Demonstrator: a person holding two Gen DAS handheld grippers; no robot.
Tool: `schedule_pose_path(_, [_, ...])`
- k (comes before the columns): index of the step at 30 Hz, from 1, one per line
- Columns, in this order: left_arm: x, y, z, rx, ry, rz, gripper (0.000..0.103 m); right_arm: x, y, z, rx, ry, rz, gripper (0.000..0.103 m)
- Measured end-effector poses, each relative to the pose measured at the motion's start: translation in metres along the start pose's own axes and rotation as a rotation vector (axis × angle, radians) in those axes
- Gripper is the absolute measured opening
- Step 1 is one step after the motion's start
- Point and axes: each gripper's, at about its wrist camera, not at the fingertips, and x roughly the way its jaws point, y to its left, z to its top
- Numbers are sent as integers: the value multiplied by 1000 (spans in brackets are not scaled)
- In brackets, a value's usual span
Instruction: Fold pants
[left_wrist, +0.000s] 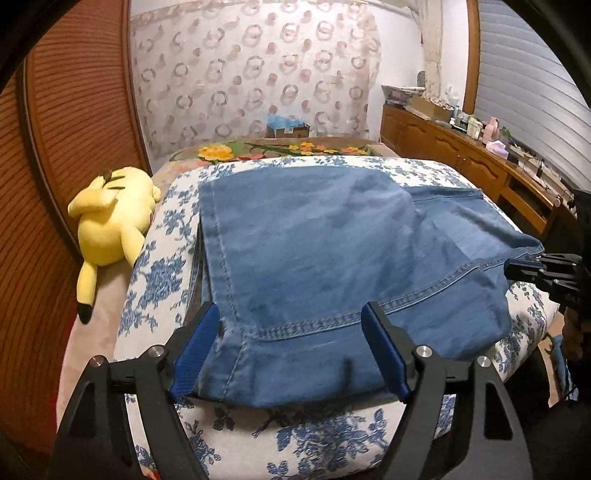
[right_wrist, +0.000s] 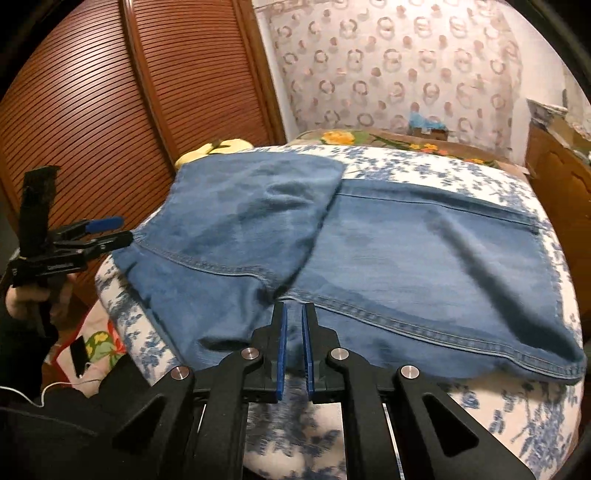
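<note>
Blue denim pants (left_wrist: 332, 258) lie folded over on a blue-flowered white cushion (left_wrist: 159, 266). My left gripper (left_wrist: 293, 314) is open, its blue pads either side of the near hem, not pinching it. It also shows in the right wrist view (right_wrist: 118, 230), open at the pants' left edge. My right gripper (right_wrist: 294, 314) is nearly closed on a fold of the pants (right_wrist: 406, 258) at the near edge, with cloth between the pads. In the left wrist view the right gripper (left_wrist: 517, 267) meets the pants' right edge.
A yellow plush toy (left_wrist: 110, 218) lies left of the cushion. Brown slatted doors (right_wrist: 110, 92) stand at the left. A wooden sideboard (left_wrist: 461, 155) with clutter runs along the right. A flowered bedspread (left_wrist: 258, 149) and a box (left_wrist: 288, 127) lie behind.
</note>
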Motion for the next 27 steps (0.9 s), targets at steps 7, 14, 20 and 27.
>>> schedule_pose_path(7, [17,-28,14,34,16,-56,80,-12,-15,-8,26,-41,-88,13])
schedule_pose_path(14, [28,-73,20,69,26,-135,80,-36,-17,-19,17,-88,-199,31])
schedule_pose_path(20, [34,-104,21,122,42,-170,80,-52,-25,-40,60,-98,-234,42])
schedule_pose_path(27, [47,-132,31,169,49,-202,80,-55,-33,-52,127,-82,-292,44])
